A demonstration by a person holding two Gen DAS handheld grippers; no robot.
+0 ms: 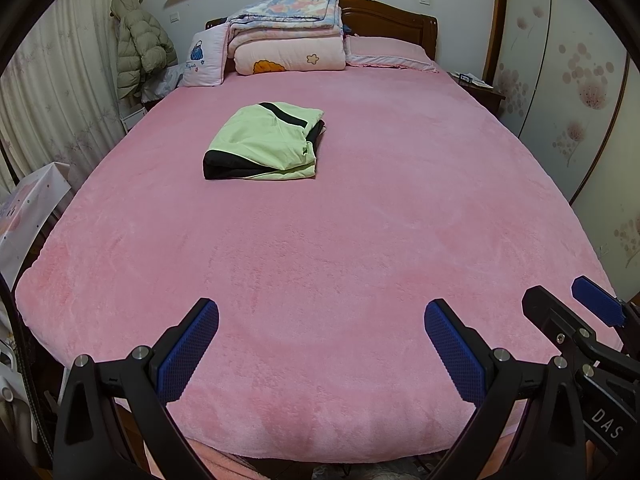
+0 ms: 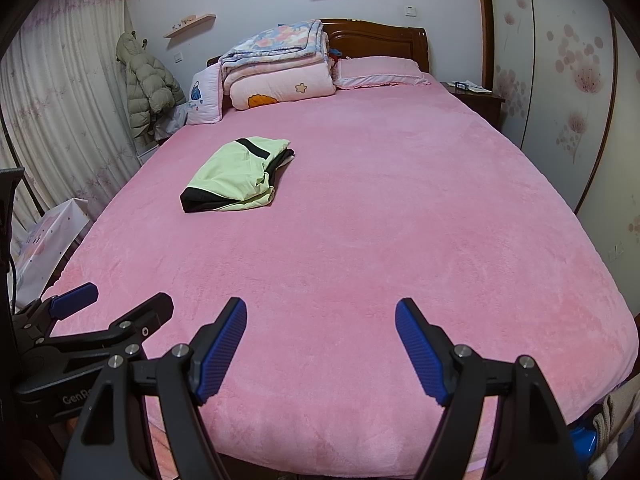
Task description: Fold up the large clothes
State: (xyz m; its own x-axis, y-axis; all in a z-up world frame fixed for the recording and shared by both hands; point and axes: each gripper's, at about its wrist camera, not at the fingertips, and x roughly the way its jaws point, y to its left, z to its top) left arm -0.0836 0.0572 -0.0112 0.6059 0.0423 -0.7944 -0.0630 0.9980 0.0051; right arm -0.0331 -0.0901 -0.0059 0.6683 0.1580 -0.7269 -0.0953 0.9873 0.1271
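A light green garment with black trim (image 1: 267,142) lies folded into a compact bundle on the pink bed cover (image 1: 360,220), toward the far left of the bed; the same garment (image 2: 240,176) shows in the right wrist view. My left gripper (image 1: 320,312) hovers open over the near edge of the bed, nothing between its blue pads (image 1: 188,354). My right gripper (image 2: 320,312) is also open and empty beside it, its blue pads (image 2: 420,354) spread wide. Each gripper appears in the other's view: the right gripper (image 1: 560,300) at the right edge, the left gripper (image 2: 120,300) at the left edge. Both are well short of the garment.
Stacked folded quilts (image 1: 286,36) and pillows (image 1: 384,54) sit at the wooden headboard (image 1: 392,16). A padded coat (image 1: 140,44) hangs by the curtain on the left. A nightstand (image 1: 478,88) and wardrobe doors (image 1: 568,80) stand on the right. A white box (image 1: 28,216) sits left of the bed.
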